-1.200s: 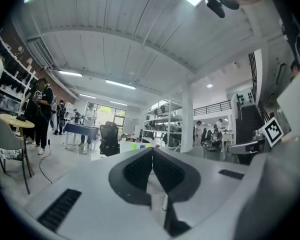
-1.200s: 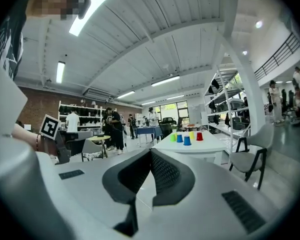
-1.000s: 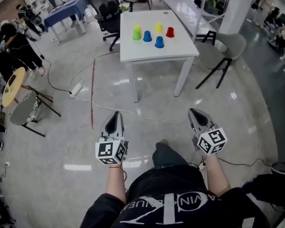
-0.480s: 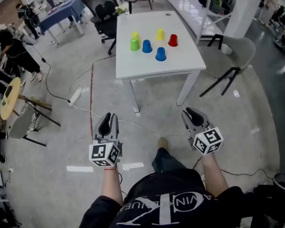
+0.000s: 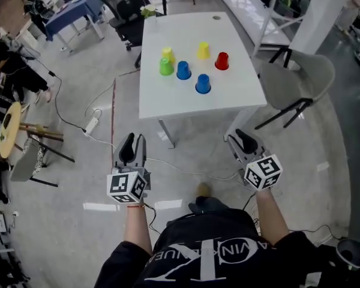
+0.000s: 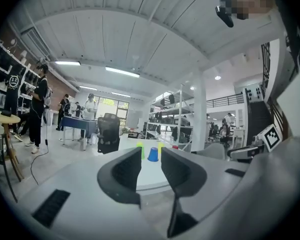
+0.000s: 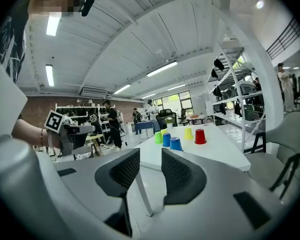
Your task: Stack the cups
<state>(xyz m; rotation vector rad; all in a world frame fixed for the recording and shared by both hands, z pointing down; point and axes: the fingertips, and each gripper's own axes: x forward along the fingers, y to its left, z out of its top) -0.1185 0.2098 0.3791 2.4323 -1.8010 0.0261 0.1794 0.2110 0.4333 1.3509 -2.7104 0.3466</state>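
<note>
A cable is trailing across the floor ahead of me, and a chair is standing beside the table. The cups are sitting on it, well ahead. I am holding my left gripper and right gripper pointing forward over the floor, their jaws just opening with nothing between them.

Right tongs, jaws just opening with nothing between, face a white table bearing cups (six, perhaps).

Left gripper, right gripper, seemingly level, jaws just opening, empty
</note>
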